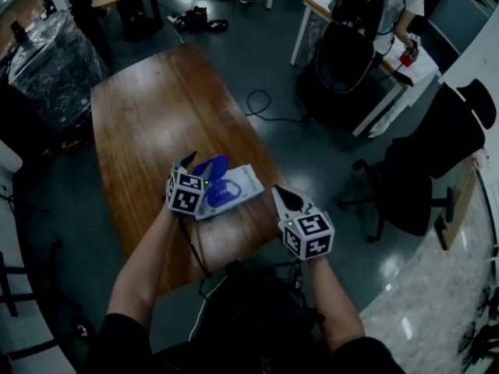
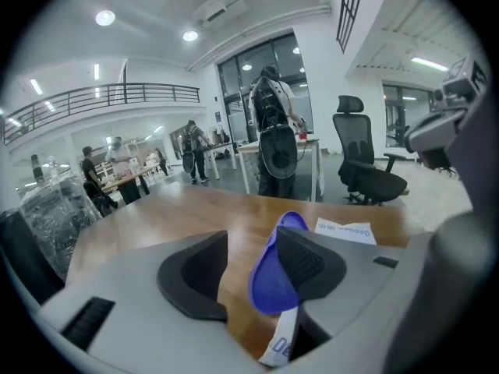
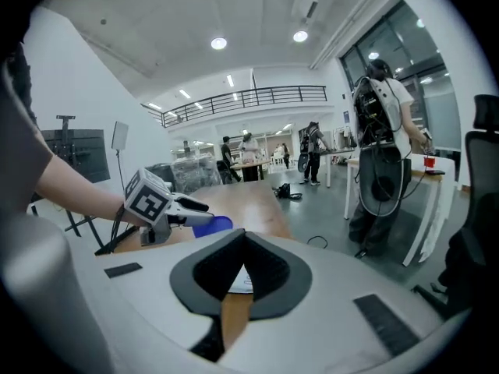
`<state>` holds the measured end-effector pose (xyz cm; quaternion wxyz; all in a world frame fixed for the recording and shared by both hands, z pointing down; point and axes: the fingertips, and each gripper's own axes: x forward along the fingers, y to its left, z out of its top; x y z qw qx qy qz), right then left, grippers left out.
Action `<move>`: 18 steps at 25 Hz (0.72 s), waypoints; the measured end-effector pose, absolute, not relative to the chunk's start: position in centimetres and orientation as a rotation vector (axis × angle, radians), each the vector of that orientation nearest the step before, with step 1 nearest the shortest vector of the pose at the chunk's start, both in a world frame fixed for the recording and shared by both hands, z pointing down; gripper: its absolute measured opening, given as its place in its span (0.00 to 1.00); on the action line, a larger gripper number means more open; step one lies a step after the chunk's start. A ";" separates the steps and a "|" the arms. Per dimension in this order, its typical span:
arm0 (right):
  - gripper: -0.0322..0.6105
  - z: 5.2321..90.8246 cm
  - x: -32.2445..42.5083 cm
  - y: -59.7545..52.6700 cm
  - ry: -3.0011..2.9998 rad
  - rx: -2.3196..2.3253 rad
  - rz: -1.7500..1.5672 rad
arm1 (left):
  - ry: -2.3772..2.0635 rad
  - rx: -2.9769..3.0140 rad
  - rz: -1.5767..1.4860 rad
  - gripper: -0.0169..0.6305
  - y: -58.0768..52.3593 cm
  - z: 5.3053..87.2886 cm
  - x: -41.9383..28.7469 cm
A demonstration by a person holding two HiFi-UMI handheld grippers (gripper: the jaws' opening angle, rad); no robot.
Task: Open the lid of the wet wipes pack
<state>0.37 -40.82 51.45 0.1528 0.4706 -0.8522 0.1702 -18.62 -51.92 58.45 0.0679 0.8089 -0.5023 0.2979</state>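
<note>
Head view: one pack (image 1: 243, 182), two tools (image 1: 189, 160) (image 1: 278, 192)

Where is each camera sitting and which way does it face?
Head view: on the person's head, facing steeply down at the wooden table, wet wipes pack, left gripper, right gripper and both forearms.
Left gripper view: on the left gripper, facing across the table between its parted jaws; blue lid against one pad.
Right gripper view: on the right gripper, jaws together, facing the left gripper and forearm.
Shared: all three show the lid.
</note>
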 end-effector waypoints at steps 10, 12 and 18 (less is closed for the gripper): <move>0.05 47.6 4.9 -36.2 -2.559 1.419 0.425 | -1.846 2.383 0.700 0.32 -45.9 50.4 -18.3; 0.05 46.8 5.6 -34.5 -2.588 1.417 0.405 | -1.866 2.393 0.637 0.29 -43.6 48.6 -17.2; 0.05 43.8 8.5 -29.4 -2.667 1.423 0.360 | -1.835 2.444 0.401 0.04 -35.4 44.0 -10.6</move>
